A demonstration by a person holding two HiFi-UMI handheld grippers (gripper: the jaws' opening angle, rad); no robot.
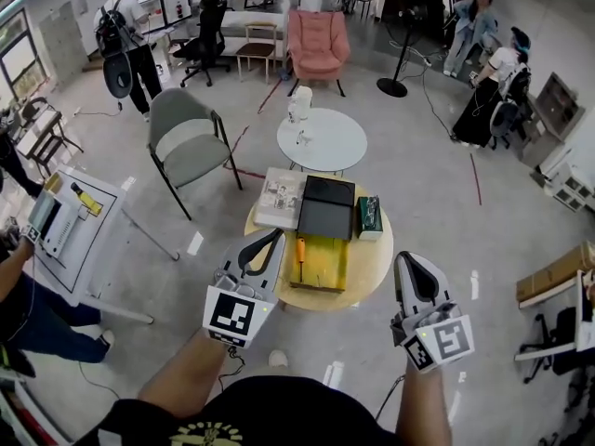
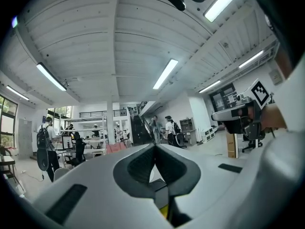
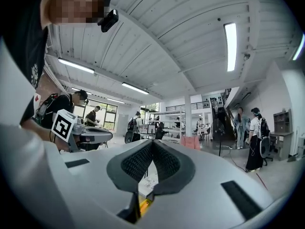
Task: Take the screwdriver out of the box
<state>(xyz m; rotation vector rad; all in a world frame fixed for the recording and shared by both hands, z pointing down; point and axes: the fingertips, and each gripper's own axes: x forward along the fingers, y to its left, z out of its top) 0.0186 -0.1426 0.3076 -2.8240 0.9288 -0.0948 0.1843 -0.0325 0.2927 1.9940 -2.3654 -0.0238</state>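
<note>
A screwdriver (image 1: 299, 250) with an orange handle lies in an open yellow box (image 1: 325, 266) on a round wooden table (image 1: 368, 266). My left gripper (image 1: 277, 237) hovers at the table's near left edge, beside the box, its jaws shut with nothing between them. My right gripper (image 1: 403, 259) hangs off the table's near right edge, also shut and empty. In the left gripper view the left gripper (image 2: 155, 147) points level across the room, tips together. The right gripper view shows the right gripper (image 3: 152, 142) closed, with a sliver of yellow below it.
On the same table lie a black case (image 1: 326, 206), a booklet (image 1: 278, 198) and a small green box (image 1: 369, 217). Beyond stand a white round table (image 1: 325, 147), a grey chair (image 1: 190, 138) and a pink armchair (image 1: 318, 41). A white stand (image 1: 67, 223) and a person (image 1: 28, 314) are at the left.
</note>
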